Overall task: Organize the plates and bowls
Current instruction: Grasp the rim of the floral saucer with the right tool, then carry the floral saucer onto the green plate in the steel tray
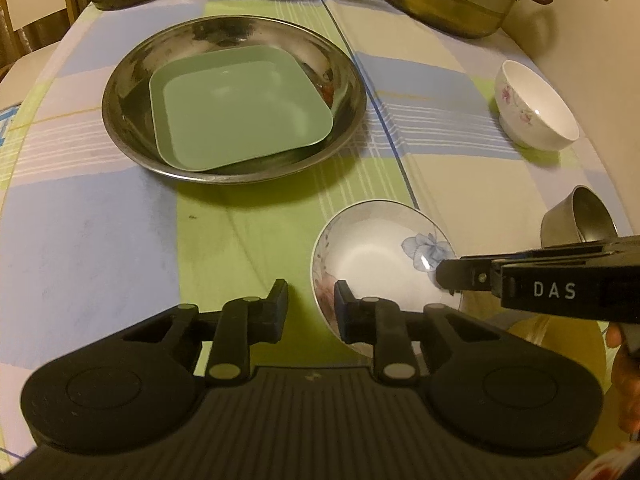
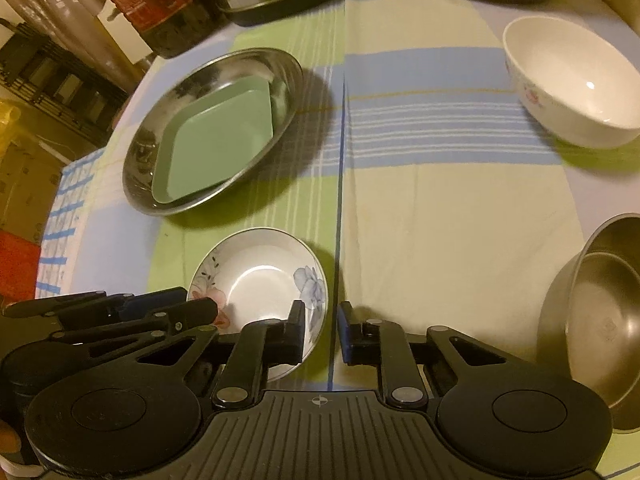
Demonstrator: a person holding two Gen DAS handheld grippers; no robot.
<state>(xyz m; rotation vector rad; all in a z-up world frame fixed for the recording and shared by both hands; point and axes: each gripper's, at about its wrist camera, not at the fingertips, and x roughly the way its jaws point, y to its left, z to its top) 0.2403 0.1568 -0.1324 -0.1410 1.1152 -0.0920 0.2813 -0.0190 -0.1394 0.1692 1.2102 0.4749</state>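
Note:
A small white plate with flower prints lies on the checked cloth. My left gripper straddles its left rim, one finger inside the plate and one outside. A strip of cloth shows between the outer pad and the rim. My right gripper straddles the right rim the same way, near the blue flower, with a thin gap at its outer pad. Farther back, a green square plate sits inside a round steel plate.
A white bowl with pink flowers stands at the right. Nested steel bowls sit near the right edge. A dark bottle, a steel lid and a big pot line the back. A hand shows at the right.

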